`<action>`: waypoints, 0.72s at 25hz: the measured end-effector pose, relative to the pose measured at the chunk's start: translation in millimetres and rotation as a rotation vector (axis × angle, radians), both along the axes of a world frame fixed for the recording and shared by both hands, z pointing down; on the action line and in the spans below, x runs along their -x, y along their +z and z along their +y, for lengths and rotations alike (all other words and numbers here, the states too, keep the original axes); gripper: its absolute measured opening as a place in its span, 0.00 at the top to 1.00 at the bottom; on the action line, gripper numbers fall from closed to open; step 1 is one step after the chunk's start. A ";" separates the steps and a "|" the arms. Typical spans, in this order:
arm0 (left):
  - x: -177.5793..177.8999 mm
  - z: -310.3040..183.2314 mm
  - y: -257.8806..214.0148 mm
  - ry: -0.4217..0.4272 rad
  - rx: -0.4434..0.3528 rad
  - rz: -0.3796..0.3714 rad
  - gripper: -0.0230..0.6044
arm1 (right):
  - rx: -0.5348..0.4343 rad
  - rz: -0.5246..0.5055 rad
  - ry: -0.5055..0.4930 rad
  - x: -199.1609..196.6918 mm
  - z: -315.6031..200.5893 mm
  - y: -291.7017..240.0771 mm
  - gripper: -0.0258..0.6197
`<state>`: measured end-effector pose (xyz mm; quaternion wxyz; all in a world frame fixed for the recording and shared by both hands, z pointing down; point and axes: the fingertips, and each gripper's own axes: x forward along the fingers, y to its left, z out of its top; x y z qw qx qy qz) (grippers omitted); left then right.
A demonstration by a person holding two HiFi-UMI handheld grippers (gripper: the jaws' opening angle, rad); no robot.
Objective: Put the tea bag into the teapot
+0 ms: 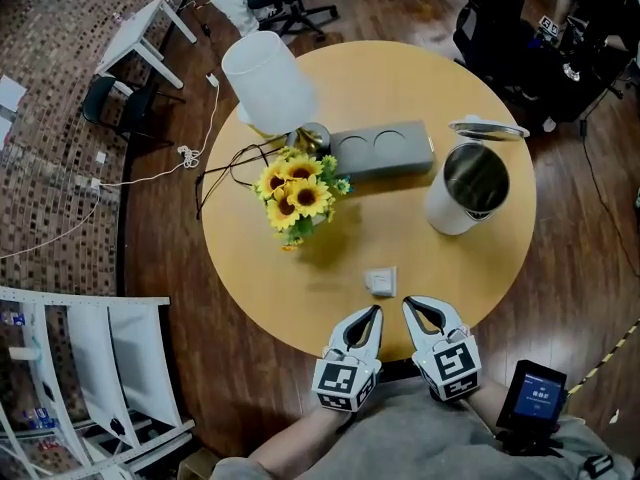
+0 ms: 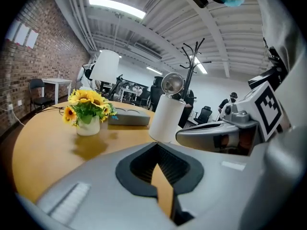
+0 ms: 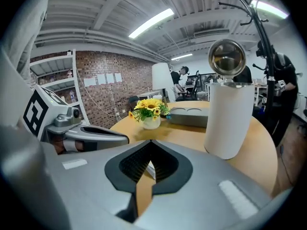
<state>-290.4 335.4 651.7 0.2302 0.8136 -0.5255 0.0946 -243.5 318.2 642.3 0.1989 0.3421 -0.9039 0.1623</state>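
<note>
One tea bag [image 1: 380, 282], one teapot [image 1: 465, 190]; left gripper [image 1: 376, 311], right gripper [image 1: 409, 303] closed, empty.

No legible text or labels.

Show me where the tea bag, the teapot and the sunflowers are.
tea bag [image 1: 381, 281], head view, middle of the white packet.
teapot [image 1: 446, 211], head view, its white outer wall.
sunflowers [image 1: 308, 196], head view, centre of the biggest bloom.
</note>
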 end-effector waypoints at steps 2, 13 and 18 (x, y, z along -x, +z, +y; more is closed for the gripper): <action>-1.0 0.4 14.6 0.009 0.030 -0.010 0.96 | 0.028 0.015 -0.010 2.3 1.4 14.2 0.95; 8.9 3.1 89.5 0.015 0.161 -0.098 0.96 | 0.132 0.078 -0.046 11.4 6.7 81.1 0.95; 13.8 2.1 113.0 0.037 0.185 -0.165 0.94 | 0.161 0.084 -0.054 12.4 6.2 96.3 0.95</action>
